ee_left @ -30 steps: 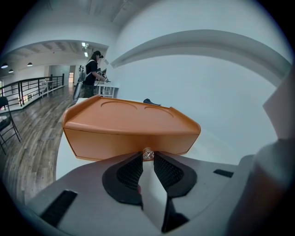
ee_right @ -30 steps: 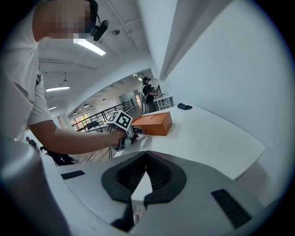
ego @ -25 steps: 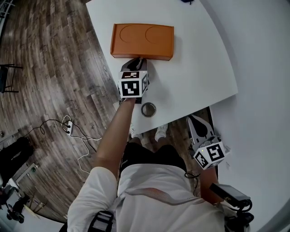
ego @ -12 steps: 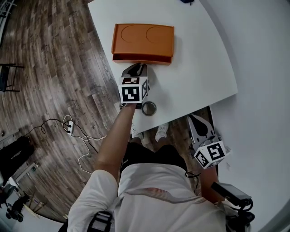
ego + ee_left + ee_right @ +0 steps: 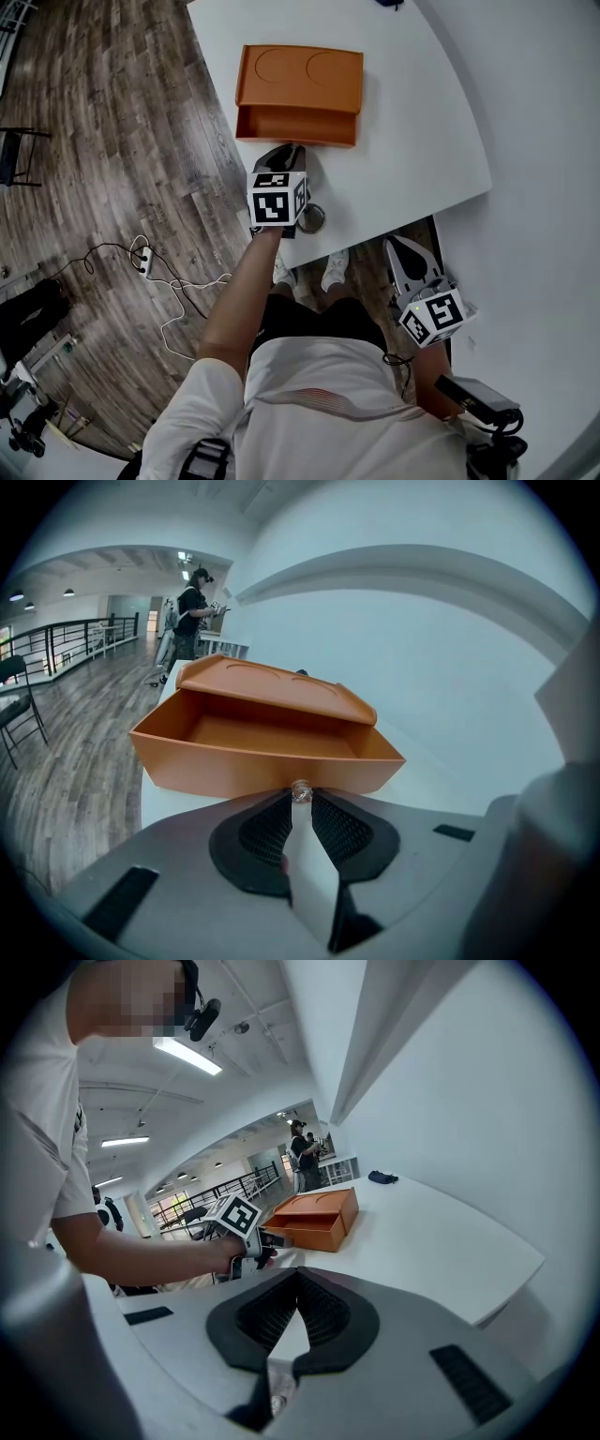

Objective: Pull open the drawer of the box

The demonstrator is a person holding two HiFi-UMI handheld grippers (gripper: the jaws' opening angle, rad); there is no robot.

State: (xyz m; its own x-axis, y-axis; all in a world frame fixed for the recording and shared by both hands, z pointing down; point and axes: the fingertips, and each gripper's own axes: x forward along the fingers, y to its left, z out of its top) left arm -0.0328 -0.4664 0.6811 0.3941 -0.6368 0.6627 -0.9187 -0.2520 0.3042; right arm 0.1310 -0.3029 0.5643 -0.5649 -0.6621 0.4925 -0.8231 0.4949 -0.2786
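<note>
Small ring (image 5: 321,218) half hidden behind left hand-held gripper (image 5: 291,148)

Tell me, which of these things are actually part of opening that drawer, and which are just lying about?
In the job: orange box; its drawer, partly out; drawer knob; left gripper, shut on the knob.
Lying about: tape roll; dark item at the table's far end; right gripper, off the table; power strip.

White table (image 5: 422,141) by white wall (image 5: 450,1101); grey-brown plank floor (image 5: 94,141) — ceiling strip lights (image 5: 192,1057), black railing (image 5: 66,639)

Matt plastic box (image 5: 300,80), smooth white table (image 5: 403,141)
</note>
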